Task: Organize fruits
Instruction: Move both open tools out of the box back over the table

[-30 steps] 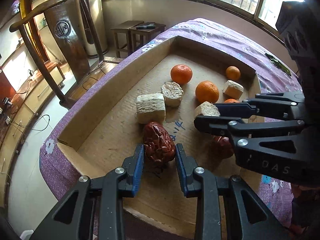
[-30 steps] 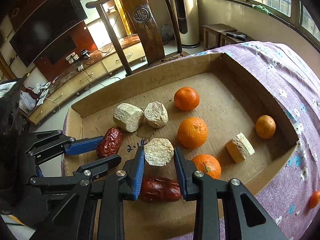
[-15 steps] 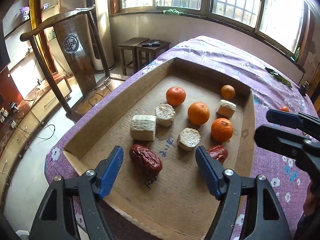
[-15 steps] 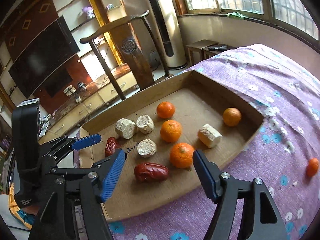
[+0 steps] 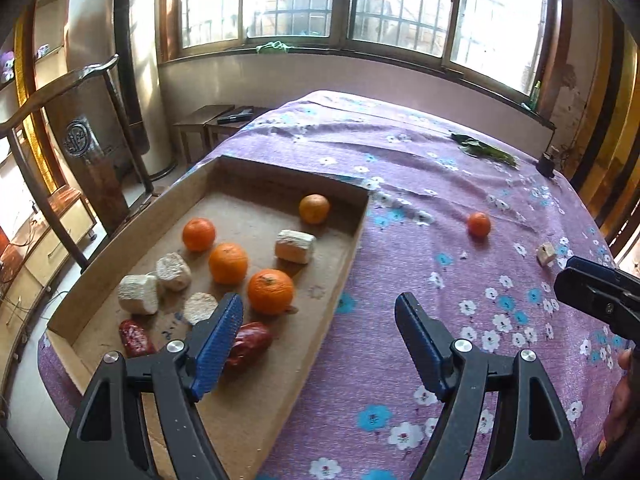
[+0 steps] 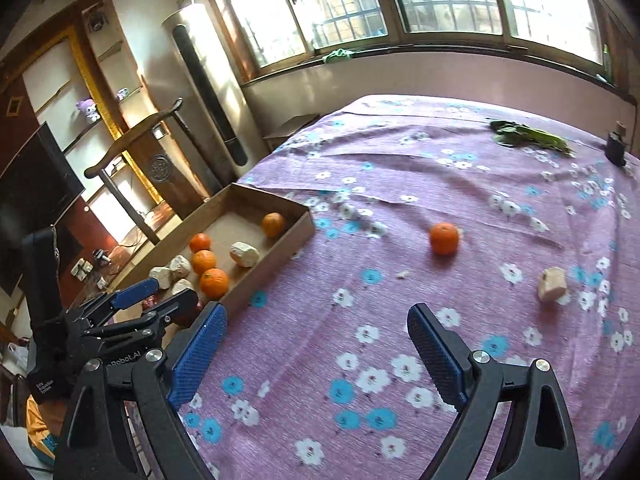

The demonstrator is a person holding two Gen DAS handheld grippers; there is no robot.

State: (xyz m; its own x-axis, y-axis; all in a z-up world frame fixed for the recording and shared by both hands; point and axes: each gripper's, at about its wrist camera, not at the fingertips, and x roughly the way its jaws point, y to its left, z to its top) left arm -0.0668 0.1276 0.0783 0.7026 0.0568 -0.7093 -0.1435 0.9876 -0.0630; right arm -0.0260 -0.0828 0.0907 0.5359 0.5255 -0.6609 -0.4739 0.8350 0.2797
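Left gripper (image 5: 320, 332) and right gripper (image 6: 316, 344): jaws wide, nothing held. Oranges, pale chunks and red dates inside cardboard tray (image 5: 352, 248) at tablecloth's (image 6: 400, 184) left edge. One loose orange (image 6: 443, 238) and pale chunk (image 6: 552, 285) outside, mid-cloth toward right edge.

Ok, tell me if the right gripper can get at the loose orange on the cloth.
Probably yes. The right gripper is open and the orange sits alone ahead of it on bare cloth, nothing between them.

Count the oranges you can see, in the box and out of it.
5. Four are in the box: far corner, left, middle, nearest. One lies loose on the cloth. None seems hidden.
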